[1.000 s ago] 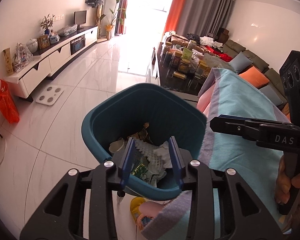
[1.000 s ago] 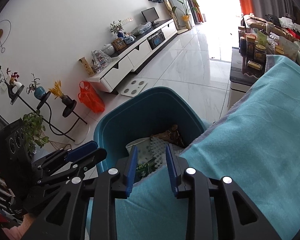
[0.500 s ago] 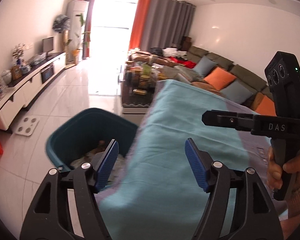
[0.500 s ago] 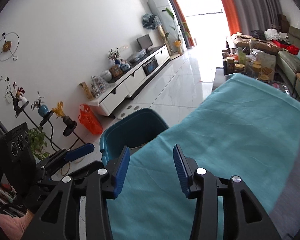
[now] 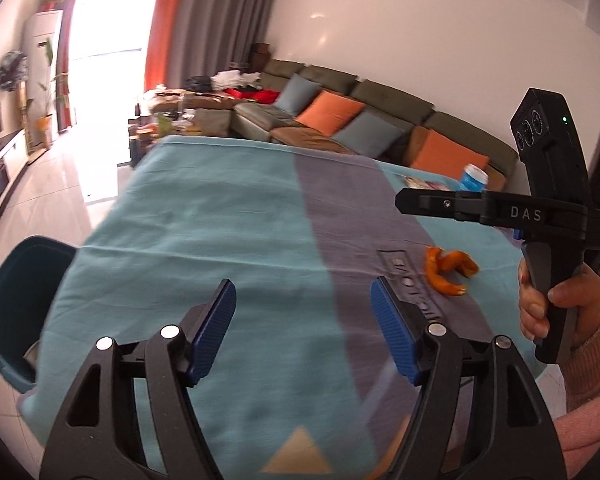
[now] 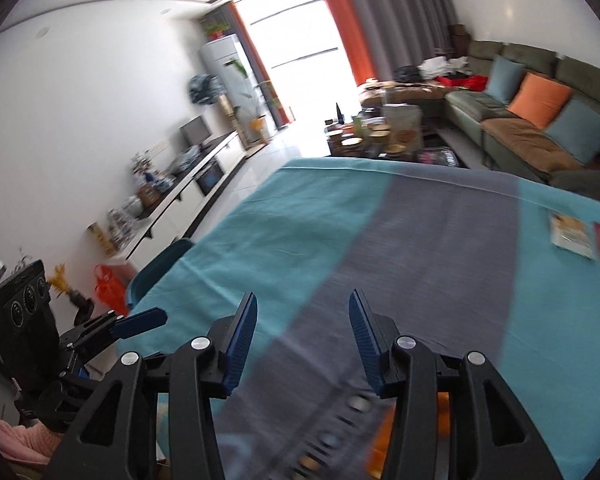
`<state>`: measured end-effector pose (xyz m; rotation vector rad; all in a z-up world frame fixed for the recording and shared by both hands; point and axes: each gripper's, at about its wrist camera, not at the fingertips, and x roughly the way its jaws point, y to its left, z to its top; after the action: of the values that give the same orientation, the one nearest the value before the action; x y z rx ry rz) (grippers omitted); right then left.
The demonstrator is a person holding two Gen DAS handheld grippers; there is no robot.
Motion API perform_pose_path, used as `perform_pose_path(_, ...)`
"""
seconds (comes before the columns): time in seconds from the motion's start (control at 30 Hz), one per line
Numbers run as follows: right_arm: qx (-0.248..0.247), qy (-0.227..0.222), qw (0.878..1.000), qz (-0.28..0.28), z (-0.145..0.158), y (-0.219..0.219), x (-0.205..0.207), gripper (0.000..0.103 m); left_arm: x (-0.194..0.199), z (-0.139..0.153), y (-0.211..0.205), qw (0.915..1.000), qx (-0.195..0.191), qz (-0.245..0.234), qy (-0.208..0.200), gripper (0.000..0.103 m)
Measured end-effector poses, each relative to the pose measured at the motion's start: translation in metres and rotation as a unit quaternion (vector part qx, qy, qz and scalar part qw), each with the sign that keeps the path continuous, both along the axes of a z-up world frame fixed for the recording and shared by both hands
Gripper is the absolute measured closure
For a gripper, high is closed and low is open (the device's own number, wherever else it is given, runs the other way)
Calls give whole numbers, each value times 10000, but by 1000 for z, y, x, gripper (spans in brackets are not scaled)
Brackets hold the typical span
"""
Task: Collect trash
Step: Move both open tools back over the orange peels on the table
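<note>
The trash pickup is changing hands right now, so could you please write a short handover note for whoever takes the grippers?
Left gripper: open, nothing between the pads, jaws have just been opening.
Right gripper: open and empty too, jaws likewise just opened.
Both now point over the blue-and-grey tablecloth.
Teal bin sits on the floor off the table's left edge and already holds trash.
Left to collect: orange peel on the cloth near the right hand, a blue-and-white cup behind it, and flat packets at the far right.

Black gripper (image 5: 303, 328) frames, blue ribbed pads, pink sleeve (image 5: 592, 364).
</note>
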<state>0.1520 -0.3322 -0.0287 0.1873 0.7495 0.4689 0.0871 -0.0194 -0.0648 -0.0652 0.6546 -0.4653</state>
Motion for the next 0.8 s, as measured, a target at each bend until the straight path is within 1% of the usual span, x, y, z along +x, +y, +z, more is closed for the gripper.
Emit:
perform_pose_path(0.2, 3, 86, 9972, -742, -13, -56, -12, 57, 2, -4, -43, 9982, -17, -592, 135, 34)
perform_pose_path(0.3, 46, 191, 9954, -937, -23, -72, -16, 56, 4, -7, -66, 9961, -24, -851, 222, 34)
perform_pose_path(0.37, 37, 245, 9946, -1008, -29, -80, -18, 56, 6, -9, -82, 9942, -40, -1034, 305, 34)
perform_pose_path(0.43, 76, 302, 9939, -1054, -35, -87, -21, 53, 8, -12, -97, 9923, -8, -1173, 388, 34)
perform_pose_path(0.6, 194, 436, 9932, -1063, -50, -102, -27, 51, 12, -22, -127, 9879, 16, -1414, 636, 35)
perform_pose_path(0.8, 281, 526, 9936, -962, -59, -105, -30, 51, 20, -36, -154, 9853, 158, -1451, 893, 39)
